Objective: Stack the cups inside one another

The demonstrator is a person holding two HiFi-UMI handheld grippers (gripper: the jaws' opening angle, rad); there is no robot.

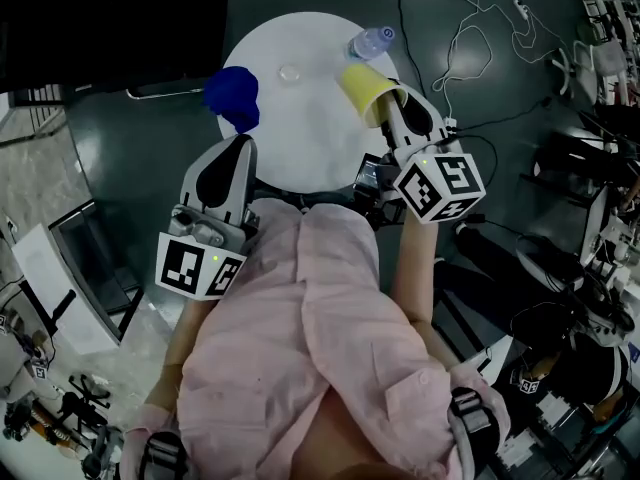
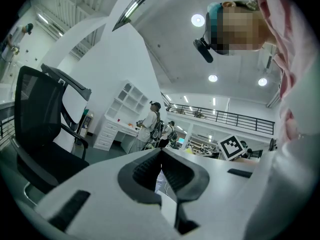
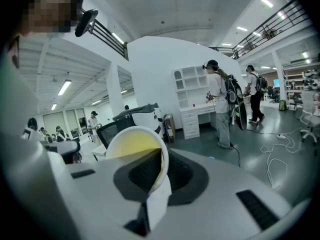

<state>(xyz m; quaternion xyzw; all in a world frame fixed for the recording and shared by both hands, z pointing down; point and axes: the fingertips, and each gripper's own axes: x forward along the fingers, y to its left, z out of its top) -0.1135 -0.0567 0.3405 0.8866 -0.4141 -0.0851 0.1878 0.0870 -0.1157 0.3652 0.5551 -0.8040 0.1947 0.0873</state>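
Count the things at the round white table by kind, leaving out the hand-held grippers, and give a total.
Cups: 2 (blue cup, yellow cup)
Plastic bottle: 1
Small clear round piece: 1
Total: 4
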